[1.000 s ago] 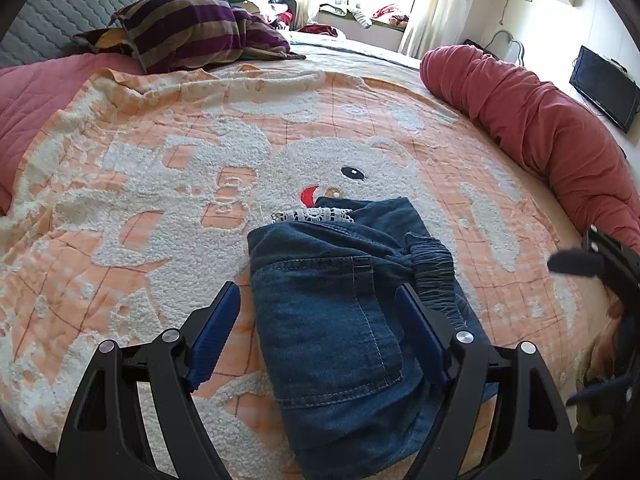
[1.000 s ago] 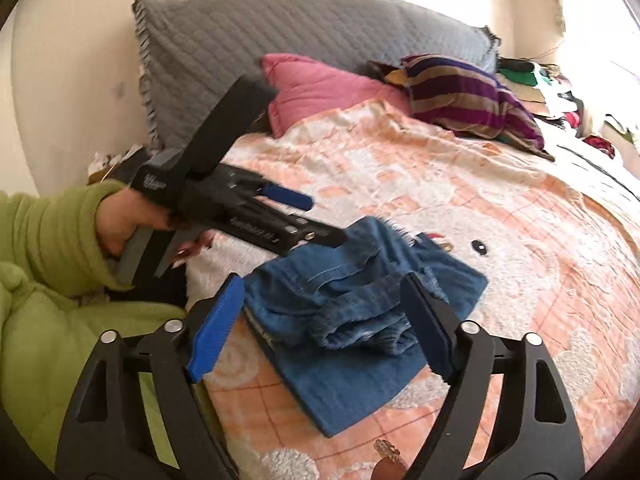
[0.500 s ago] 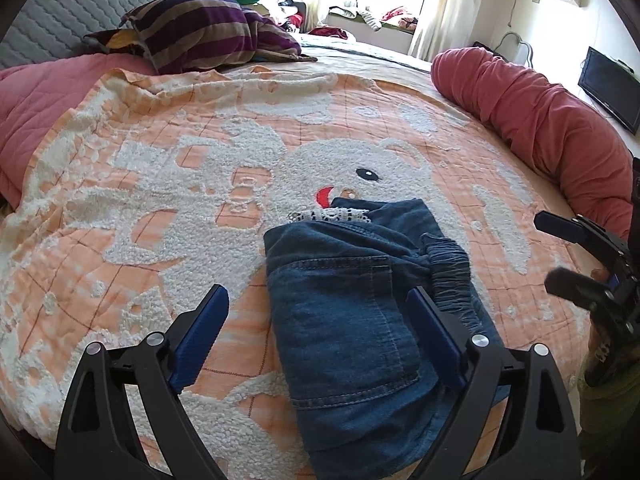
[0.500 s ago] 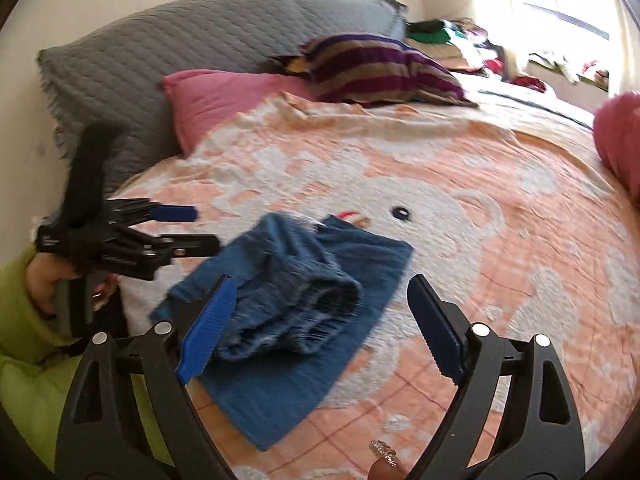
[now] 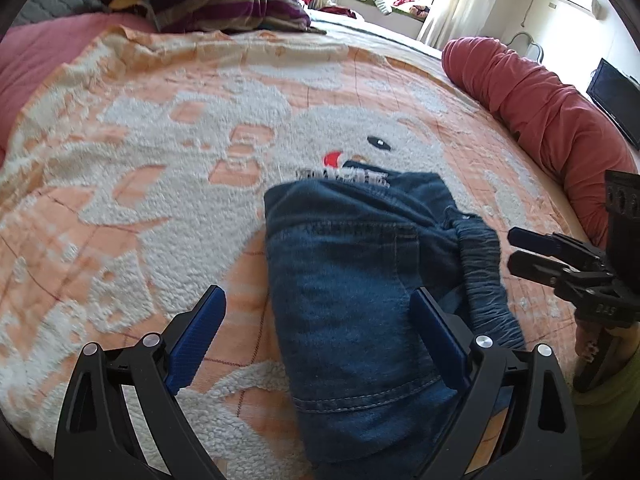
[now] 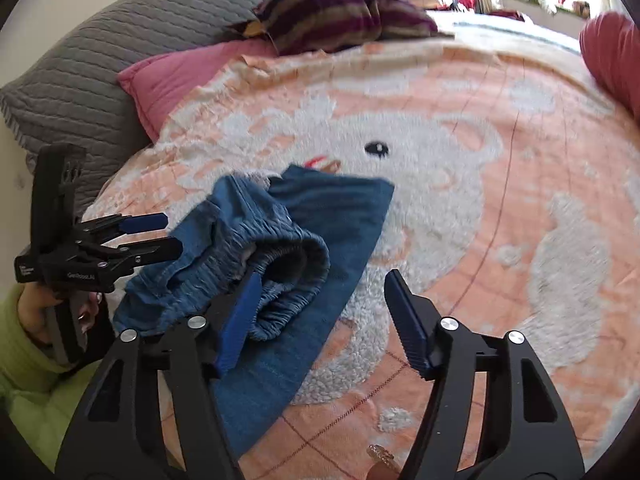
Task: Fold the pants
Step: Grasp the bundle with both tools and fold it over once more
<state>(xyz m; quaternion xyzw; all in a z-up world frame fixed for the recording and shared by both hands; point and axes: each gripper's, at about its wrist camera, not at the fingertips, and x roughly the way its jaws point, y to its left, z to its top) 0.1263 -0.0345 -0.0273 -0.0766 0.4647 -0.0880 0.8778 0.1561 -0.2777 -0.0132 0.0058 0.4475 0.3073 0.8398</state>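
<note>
Change: both grippers have dropped closer to the bed since a second ago; the right one has rolled level and come in beside the waistband, and the left now sits lower over the denim.
Bed cover: a peach-and-white fleecy blanket with a cartoon bear face (image 5: 152, 168) spreads across the whole bed, and the jeans lie on it below the bear's black eye.
Pillows: a grey quilted pillow (image 6: 80, 80), a pink quilted cushion (image 6: 176, 72) and a purple-and-tan striped pillow (image 6: 332, 12) are stacked at the head end, well apart from the jeans.
Bolster: a long dusty-red rolled duvet (image 5: 540, 112) runs along the far edge of the bed.
Pants: the folded dark blue denim pants (image 5: 360, 280) lie as a rough rectangle near the bed's near edge, back pocket upward, with the bunched elastic waistband (image 6: 280, 264) heaped on the side toward the right gripper.
Person: a hand in a lime-green padded sleeve (image 6: 24, 360) holds the left tool's handle.
Left gripper (image 5: 320, 344): its blue-padded fingers stand spread wide, one over the bare blanket and one over the denim, pinching nothing.
Right gripper (image 6: 320, 324): its jaws are closing, one blue pad against the gathered waistband and the other over bare blanket; only the edge of the denim lies between them and it is not yet pinched.
</note>
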